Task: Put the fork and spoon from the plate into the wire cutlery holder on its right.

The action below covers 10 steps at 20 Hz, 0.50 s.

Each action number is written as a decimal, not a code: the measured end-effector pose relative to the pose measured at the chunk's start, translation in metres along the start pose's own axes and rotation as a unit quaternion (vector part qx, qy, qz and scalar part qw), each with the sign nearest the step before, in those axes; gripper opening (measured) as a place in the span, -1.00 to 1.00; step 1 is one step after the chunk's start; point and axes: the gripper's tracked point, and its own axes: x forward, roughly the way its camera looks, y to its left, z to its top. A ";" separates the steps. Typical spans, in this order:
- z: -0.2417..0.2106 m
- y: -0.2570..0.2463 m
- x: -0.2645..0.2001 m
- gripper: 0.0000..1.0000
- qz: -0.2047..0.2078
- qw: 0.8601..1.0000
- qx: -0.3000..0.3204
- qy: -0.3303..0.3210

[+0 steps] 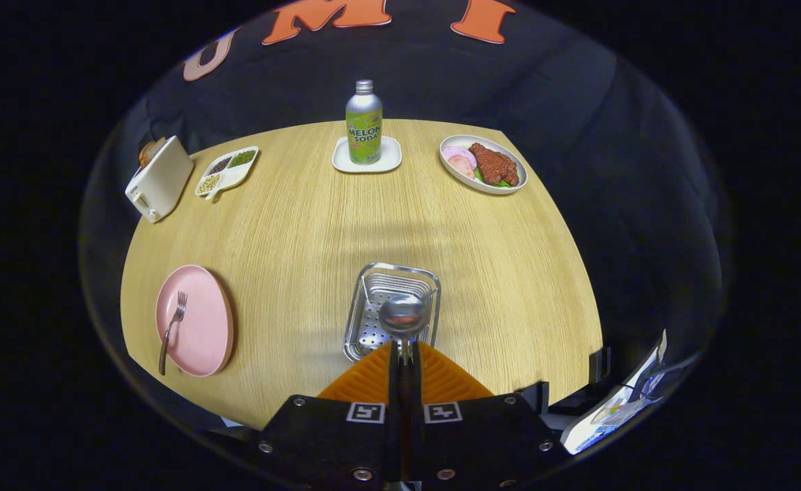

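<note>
Pink plate (202,320), silver spoon (403,317), pale wood-grain table (305,218).

spoon (403,317) handle hidden between hand-held gripper (405,354) fingers

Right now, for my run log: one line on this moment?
gripper: shut on spoon | spoon: above wire cutlery holder | fork: on pink plate

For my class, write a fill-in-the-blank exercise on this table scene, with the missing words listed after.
1. The tongs are shut on the handle of the ____.
2. The spoon's bowl is over the wire cutlery holder, the fork lies on the ____ plate.
3. The bottle stands on a white ____.

Missing words: spoon; pink; coaster
</note>
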 end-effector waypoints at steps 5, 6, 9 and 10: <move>0.009 0.006 0.014 -0.86 0.011 1.000 0.004 -0.014; 0.017 0.006 0.014 -0.85 0.011 0.999 0.017 -0.035; 0.039 0.002 0.009 -0.85 0.001 0.995 0.045 -0.091; 0.045 0.004 0.003 -0.85 0.006 0.992 0.060 -0.111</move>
